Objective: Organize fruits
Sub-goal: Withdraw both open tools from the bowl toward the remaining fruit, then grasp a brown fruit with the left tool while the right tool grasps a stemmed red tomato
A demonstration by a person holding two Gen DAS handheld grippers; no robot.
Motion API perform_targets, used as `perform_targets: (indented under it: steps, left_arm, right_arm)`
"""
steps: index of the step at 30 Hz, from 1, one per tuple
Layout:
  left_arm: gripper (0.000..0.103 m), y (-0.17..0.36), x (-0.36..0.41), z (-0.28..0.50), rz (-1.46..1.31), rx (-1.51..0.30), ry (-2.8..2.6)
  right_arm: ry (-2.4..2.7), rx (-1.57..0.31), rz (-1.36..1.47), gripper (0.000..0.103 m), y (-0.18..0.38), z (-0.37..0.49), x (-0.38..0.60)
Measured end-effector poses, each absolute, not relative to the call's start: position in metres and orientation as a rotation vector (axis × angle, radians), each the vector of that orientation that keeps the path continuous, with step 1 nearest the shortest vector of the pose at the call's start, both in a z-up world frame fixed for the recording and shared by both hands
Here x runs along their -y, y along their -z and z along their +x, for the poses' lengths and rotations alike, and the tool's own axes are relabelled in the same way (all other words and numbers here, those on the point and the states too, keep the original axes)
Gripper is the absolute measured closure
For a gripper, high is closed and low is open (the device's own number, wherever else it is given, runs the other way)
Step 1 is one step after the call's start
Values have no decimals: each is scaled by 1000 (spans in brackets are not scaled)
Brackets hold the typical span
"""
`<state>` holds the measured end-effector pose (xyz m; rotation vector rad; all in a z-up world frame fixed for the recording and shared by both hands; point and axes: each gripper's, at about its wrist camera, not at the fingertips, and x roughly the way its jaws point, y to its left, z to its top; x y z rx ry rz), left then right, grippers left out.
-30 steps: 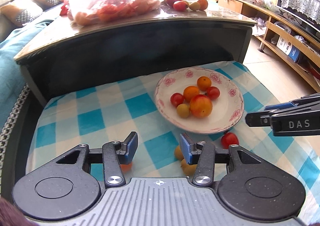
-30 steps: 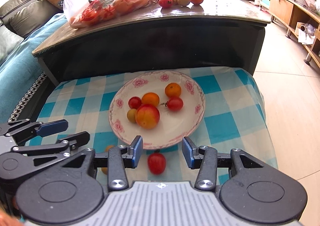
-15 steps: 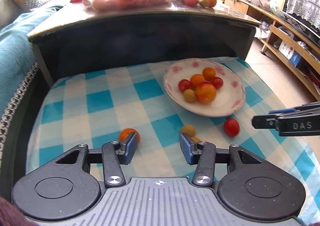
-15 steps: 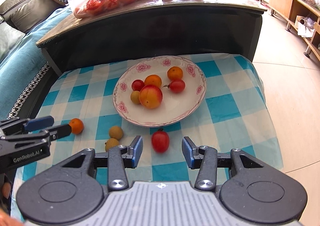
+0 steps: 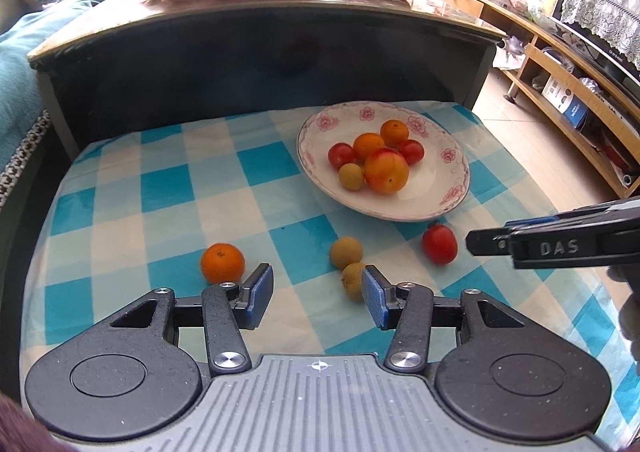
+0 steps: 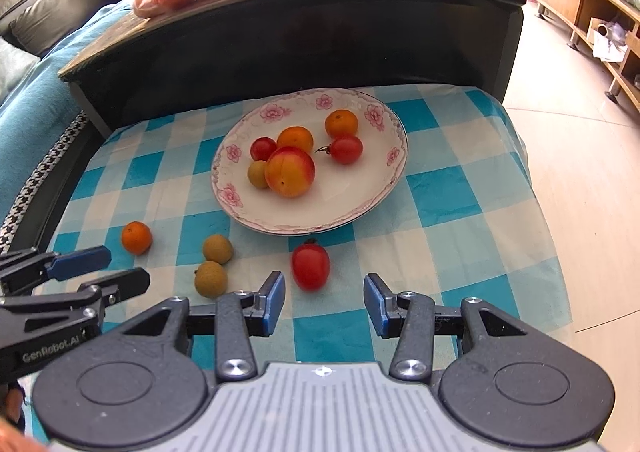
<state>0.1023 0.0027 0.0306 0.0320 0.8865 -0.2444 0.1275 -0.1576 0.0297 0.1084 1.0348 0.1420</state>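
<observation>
Left wrist view first, reading from the left: a small orange [image 5: 222, 262] lies on the checked cloth of the surface [image 5: 120, 188], just beyond the left finger of the left gripper [image 5: 317, 294], whose jaws stand spread with nothing between them and have just been opening a little. Two yellow-brown longans sit next, the nearer longan [image 5: 352, 278] just off the right finger, the farther longan [image 5: 346, 251] touching or almost touching it. Further right a red tomato [image 5: 439, 243] rests near the rim of the flowered plate [image 5: 452, 156], which already carries six fruits. At the right edge the right gripper [image 6: 324, 298] reaches in; from its own camera its jaws are spread and empty, with the tomato just ahead of them and slightly left of centre. The step in hand looks like gathering the four loose fruits onto the plate. To do it well, I would centre each gripper over one fruit before closing, since round fruit rolls away from a glancing finger. The tomato is soft, so a gentle squeeze across its middle seems wise. The longans are best taken singly, or one will be knocked aside. Set each down in a free part of the plate, low, so nothing already there is pushed off.
</observation>
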Motion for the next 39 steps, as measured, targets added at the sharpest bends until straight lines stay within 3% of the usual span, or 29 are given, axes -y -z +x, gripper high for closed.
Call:
perform_targets:
  steps: [13, 26, 39]
  left_arm:
    - [45, -32, -24, 115, -70, -900, 202]
    - [46, 3, 26, 122, -3, -963, 285]
    - [66, 19, 33, 129, 17, -997, 269]
  right_arm:
    - [-152, -1068, 121, 57, -15, 142, 153]
    - [-155, -1090, 114, 57, -3, 147, 153]
    - [-156, -1094, 138, 57, -1, 155, 161]
